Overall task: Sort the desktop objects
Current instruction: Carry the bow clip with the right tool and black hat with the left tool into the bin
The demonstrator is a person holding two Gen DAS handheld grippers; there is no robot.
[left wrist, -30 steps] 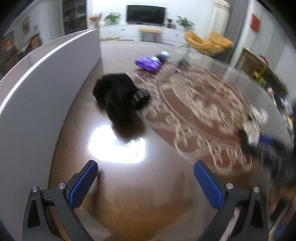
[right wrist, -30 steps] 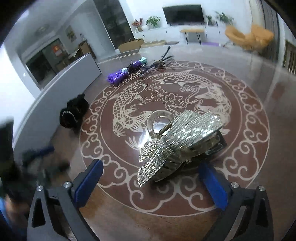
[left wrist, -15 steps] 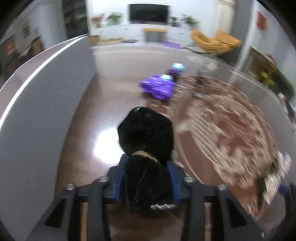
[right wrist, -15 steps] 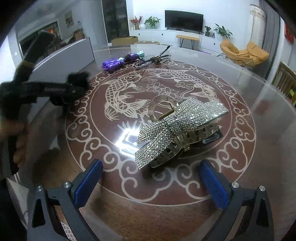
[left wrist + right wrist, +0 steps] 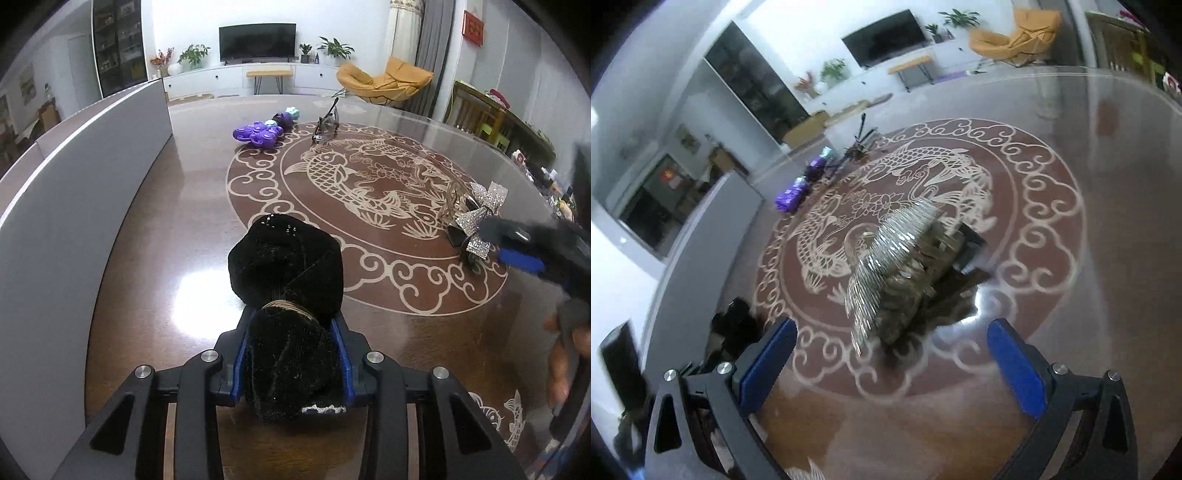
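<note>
Left gripper [image 5: 291, 354]: closed tight on the black velvet hair bow [image 5: 286, 295], blue pads pressed into its near lobe; the far lobe projected free ahead of the jaws.
Right gripper [image 5: 892, 363]: jaws wide apart, nothing between them, poised just near of the rhinestone hair clip [image 5: 897, 269].
Black velvet hair bow, location: in the left gripper, above the near-left part of the table [image 5: 155, 236]; contact with the surface could not be determined.
Black velvet hair bow, handling: judged soft, light and compressible; the wrapped centre band appeared the firmest hold, just far of the present grip.
Rhinestone hair clip, location: resting on the carved fish medallion, right of centre.
Rhinestone hair clip, handling: judged rigid, light, with slippery faceted faces and fragile teeth; best taken across the clip body, not the bow wings.
Remaining items: purple toy [image 5: 258, 133] and spectacles [image 5: 327, 125] lay at the far side, near each other, well apart from both grippers.
Boundary: grey partition [image 5: 74, 184] ran along the left edge.
</note>
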